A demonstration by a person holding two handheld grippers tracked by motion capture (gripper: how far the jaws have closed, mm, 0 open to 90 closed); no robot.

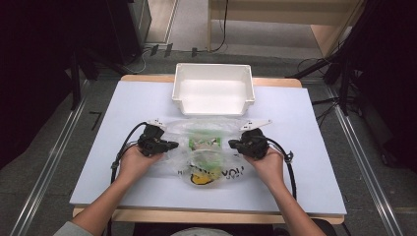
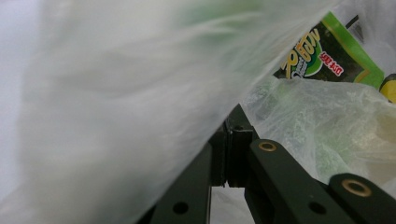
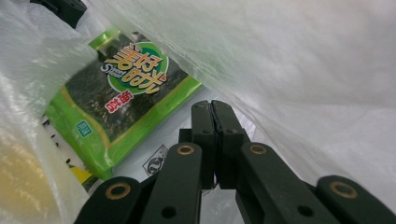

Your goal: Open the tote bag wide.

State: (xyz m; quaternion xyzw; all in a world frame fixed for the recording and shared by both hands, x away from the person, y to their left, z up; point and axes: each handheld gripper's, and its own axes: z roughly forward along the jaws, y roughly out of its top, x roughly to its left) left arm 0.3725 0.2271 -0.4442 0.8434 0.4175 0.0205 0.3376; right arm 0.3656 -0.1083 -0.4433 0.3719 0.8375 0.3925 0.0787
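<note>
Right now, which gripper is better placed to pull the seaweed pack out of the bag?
Right, probably. The right gripper faces the seaweed pack with a clear path inside the plastic bag. Film blocks the left gripper, though both are shut on the bag.

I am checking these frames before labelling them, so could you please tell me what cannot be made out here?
- Left claw, left gripper view: blurred plastic bag film covers one jaw; the pinched film is not clearly seen.
- Green seaweed packet, right gripper view: one end hidden by bag film.
- Bag contents, high view: the yellow item is too small to identify.
- White bin, high view: glare washes out its floor.
</note>
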